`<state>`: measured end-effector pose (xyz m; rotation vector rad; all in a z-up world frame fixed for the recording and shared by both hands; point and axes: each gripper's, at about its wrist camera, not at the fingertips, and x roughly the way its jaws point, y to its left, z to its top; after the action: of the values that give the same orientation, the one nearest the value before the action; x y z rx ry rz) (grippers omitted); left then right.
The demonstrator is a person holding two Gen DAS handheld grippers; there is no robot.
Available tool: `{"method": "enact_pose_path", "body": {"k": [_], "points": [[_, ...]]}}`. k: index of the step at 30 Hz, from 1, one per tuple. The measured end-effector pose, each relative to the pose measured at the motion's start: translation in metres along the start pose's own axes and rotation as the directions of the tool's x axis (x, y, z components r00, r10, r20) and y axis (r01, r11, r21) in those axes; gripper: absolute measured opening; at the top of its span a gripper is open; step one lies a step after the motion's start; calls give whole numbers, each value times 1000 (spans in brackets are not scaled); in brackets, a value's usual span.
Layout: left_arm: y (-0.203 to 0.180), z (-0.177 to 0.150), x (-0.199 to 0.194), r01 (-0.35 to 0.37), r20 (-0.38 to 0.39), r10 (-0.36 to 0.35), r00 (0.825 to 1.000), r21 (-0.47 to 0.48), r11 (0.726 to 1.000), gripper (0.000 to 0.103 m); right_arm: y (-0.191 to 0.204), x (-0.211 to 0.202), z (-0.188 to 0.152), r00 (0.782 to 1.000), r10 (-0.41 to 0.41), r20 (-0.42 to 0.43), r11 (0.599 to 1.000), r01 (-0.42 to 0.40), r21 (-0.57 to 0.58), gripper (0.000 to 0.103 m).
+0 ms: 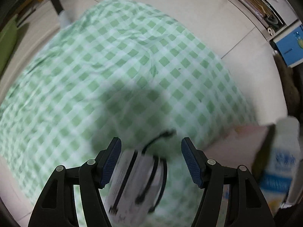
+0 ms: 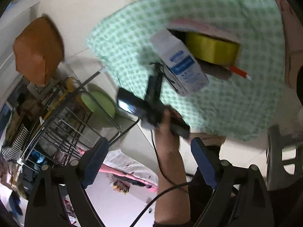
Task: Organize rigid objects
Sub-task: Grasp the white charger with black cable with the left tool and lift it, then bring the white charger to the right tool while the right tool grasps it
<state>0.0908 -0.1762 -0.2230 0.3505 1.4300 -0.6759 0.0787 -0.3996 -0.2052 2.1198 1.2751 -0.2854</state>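
My left gripper (image 1: pixel 151 158) is open above the green checked cloth (image 1: pixel 117 62). A white device with a black strap (image 1: pixel 136 185) lies between and below its fingers, blurred, not gripped. A white and blue carton (image 1: pixel 282 162) leans on a pink box (image 1: pixel 244 138) at the right. In the right wrist view my right gripper (image 2: pixel 149 162) is open and empty, off the table's edge. The same carton (image 2: pixel 180 60) leans at the pink box (image 2: pixel 198 25), which holds a yellow tape roll (image 2: pixel 212 47) and a red pen (image 2: pixel 239 71). The left gripper (image 2: pixel 155 87) shows there in a hand (image 2: pixel 166 130).
A wire rack (image 2: pixel 62 117) with a green bowl (image 2: pixel 100 102) and a brown paper bag (image 2: pixel 37 49) stand left of the table. A grey stool (image 2: pixel 284 151) is at the right. Shelves with papers (image 1: pixel 259 5) and a blue drawer (image 1: pixel 289 47) lie beyond the table.
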Motion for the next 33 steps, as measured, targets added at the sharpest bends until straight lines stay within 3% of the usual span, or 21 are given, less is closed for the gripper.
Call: {"method": "enact_pose_path", "body": {"k": [1, 3, 4, 5, 7, 9, 11, 13, 20, 26, 29, 31, 33], "points": [[0, 3, 6, 5, -15, -4, 1000, 3, 1000, 63, -1, 1, 0, 1000, -5, -4, 1000, 5, -4, 89], [1, 8, 20, -2, -41, 2, 999, 21, 1000, 40, 2, 2, 0, 1000, -15, -11, 1000, 15, -20, 89], [1, 12, 25, -15, -58, 16, 998, 28, 999, 14, 4, 3, 0, 1000, -14, -15, 1000, 14, -24, 89], [2, 14, 29, -33, -85, 35, 996, 27, 999, 1, 6, 4, -1, 1000, -13, -20, 999, 12, -29, 89], [9, 19, 33, -36, -128, 34, 991, -11, 999, 1, 7, 4, 0, 1000, -12, -27, 999, 11, -38, 89], [21, 22, 32, -12, -156, -5, 988, -107, 994, 0, 7, 5, -2, 999, -15, -30, 999, 14, -44, 89], [32, 21, 26, 9, -156, -36, 987, -171, 985, 0, 6, 7, -3, 999, -16, -33, 999, 14, -44, 89], [42, 14, 12, 73, -131, -103, 986, -214, 974, 0, 5, 9, -4, 999, -19, -36, 999, 18, -46, 89], [70, -20, -67, 266, -24, -283, 959, -273, 925, 0, 10, 15, -9, 999, -37, -18, 996, 36, -79, 89], [88, -49, -150, 321, 15, -333, 943, -310, 895, 0, 15, 36, -19, 996, -85, -36, 989, 80, -122, 89], [100, -61, -204, 409, 109, -398, 911, -362, 837, 0, 17, 49, -25, 994, -93, -63, 987, 84, -138, 89], [101, -64, -234, 481, 184, -445, 877, -371, 794, 0, 19, 54, -29, 994, -98, -56, 985, 89, -151, 89], [98, -65, -267, 528, 239, -472, 849, -345, 776, 0, 23, 57, -32, 995, -96, -42, 983, 88, -163, 89]]}}
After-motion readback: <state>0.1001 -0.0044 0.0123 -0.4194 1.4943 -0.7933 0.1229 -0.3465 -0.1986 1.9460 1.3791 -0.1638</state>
